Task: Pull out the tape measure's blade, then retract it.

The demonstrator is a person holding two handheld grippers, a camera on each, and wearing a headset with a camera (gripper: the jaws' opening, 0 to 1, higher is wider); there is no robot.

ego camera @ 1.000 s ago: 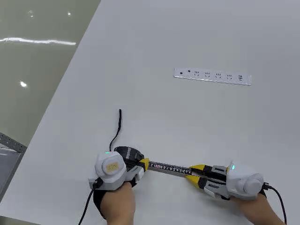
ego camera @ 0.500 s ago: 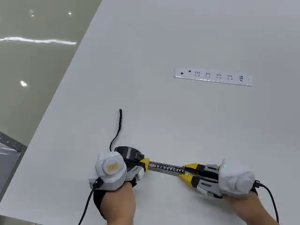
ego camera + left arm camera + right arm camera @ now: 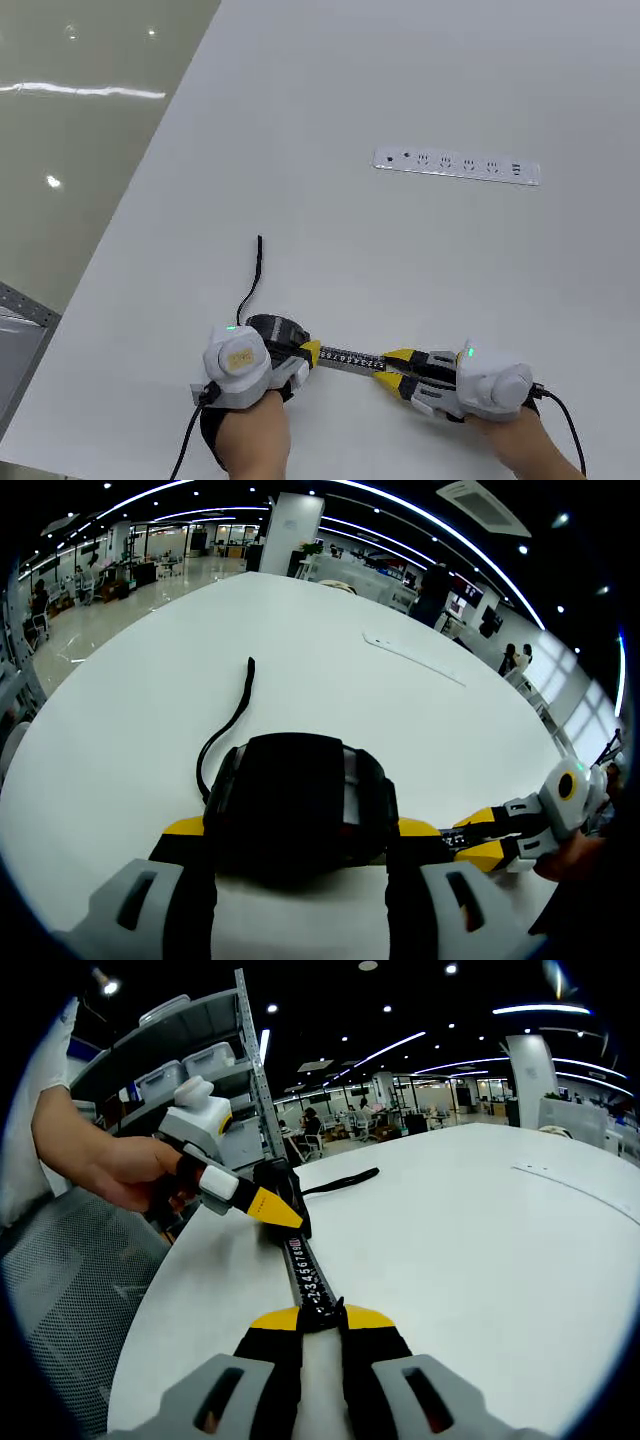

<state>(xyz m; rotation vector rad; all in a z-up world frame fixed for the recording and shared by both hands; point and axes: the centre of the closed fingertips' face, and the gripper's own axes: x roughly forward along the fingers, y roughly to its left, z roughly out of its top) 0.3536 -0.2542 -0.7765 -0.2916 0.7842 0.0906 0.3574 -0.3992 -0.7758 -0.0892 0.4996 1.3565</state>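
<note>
Head view doesn't give you much of the tape measure (image 3: 272, 327). It sits around 7 o'clock on the white table (image 3: 400, 80), and the left gripper (image 3: 306, 351) covers most of the black case. The left hand (image 3: 250, 437) and right hand (image 3: 520, 450) are both cut off by the bottom edge. The numbers on the blade (image 3: 348, 357) are too small to read from up there. The right gripper view shows them better, but the blade's tip is buried between the jaws. A black wrist strap (image 3: 252, 272) runs off the case toward 12 o'clock.

The left gripper is clamped across the case, one yellow tip on each side, and points toward 3 o'clock. The right gripper (image 3: 392, 366) faces back toward 9 o'clock, low over the table, jaws pinched narrow on the short stretch of blade outside the case. A power strip (image 3: 457, 165) lies well apart at 2 o'clock.
</note>
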